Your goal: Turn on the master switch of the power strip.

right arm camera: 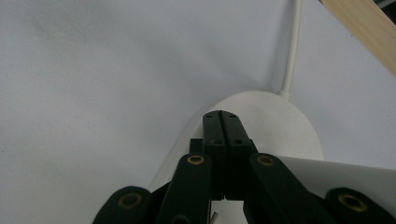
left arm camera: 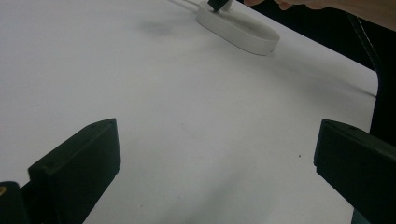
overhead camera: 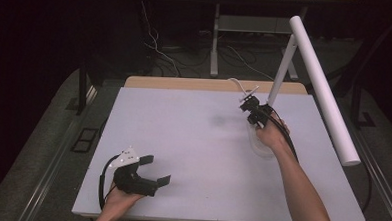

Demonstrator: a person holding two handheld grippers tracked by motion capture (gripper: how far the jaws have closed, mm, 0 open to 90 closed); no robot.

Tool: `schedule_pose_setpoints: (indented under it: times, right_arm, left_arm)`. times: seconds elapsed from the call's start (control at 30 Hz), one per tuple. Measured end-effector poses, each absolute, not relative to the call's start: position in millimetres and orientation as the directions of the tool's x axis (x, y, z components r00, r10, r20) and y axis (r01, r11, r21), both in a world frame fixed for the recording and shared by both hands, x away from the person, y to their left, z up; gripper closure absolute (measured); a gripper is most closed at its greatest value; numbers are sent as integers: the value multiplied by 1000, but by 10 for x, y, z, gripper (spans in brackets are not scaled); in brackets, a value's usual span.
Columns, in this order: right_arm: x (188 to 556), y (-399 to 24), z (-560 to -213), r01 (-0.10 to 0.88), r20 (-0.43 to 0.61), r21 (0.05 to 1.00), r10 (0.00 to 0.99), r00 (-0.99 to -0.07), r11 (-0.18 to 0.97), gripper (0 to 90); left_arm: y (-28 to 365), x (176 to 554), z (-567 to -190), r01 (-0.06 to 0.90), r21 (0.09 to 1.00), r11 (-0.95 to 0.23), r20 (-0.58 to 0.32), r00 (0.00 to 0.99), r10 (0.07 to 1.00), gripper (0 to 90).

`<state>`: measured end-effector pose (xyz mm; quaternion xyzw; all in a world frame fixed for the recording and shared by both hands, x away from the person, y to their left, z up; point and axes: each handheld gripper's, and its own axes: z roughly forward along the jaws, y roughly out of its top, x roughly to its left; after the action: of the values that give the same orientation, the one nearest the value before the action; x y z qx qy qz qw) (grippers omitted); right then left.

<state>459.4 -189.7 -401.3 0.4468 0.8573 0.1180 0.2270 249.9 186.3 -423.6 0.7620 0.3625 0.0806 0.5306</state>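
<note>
Right under the right hand-held gripper [overhead camera: 250,112] sits the lamp base [right arm camera: 280,121], a flat white oval at the far right of the worktop [overhead camera: 182,140]. Its long side runs toward the person. This hand-held gripper is much nearer and points down at it, jaws pressed together, holding nothing. I cannot tell if the tips touch the base. Far off, the left hand-held gripper [overhead camera: 156,170] rests wide apart and empty.

We see the lamp base [overhead camera: 260,143] right of centre on the desk [overhead camera: 192,140], its cord [overhead camera: 236,84] running toward the upper edge.
</note>
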Motion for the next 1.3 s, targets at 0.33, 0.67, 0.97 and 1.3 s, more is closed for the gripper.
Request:
schedule_pose_setpoints:
  times: [0.33, 0.67, 0.97, 1.3]
  right_arm:
    - [4619, -2021, -4012, 730, -248, 423, 844, -476, 536, 896]
    - [4629, -2029, -4038, 749, -228, 426, 862, -453, 507, 899]
    - [4600, -2033, -4066, 733, -250, 448, 859, -447, 512, 899]
    - [4593, -2021, -4028, 719, -259, 451, 848, -462, 529, 893]
  left_arm:
    - [1857, 2499, -4237, 467, 867, -173, -264, 725, 636, 0]
    - [1841, 2497, -4241, 466, 865, -186, -259, 732, 630, 0]
    - [1856, 2500, -4238, 468, 867, -172, -268, 728, 631, 0]
    - [1867, 2509, -4241, 472, 865, -169, -271, 723, 636, 0]
